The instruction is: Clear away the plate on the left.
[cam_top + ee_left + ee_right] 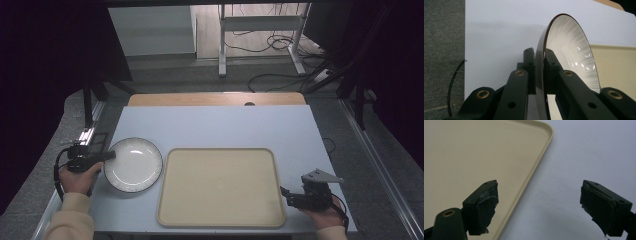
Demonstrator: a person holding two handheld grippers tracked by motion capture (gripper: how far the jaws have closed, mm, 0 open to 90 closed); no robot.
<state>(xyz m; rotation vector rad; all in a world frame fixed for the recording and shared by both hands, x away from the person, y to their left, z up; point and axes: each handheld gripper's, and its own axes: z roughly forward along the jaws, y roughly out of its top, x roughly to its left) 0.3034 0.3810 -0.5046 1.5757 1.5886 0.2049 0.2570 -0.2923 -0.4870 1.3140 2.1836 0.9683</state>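
We see our right gripper (539,205) with black jaws spread wide, straddling the rounded rim of the beige plastic tray (474,155) on the pale grey table (586,152)

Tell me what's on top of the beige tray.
Nothing lies on the beige tray; its whole surface shows bare. The white plate sits beside it on the table, its rim clamped by the left tool. What lies under the tray is covered.
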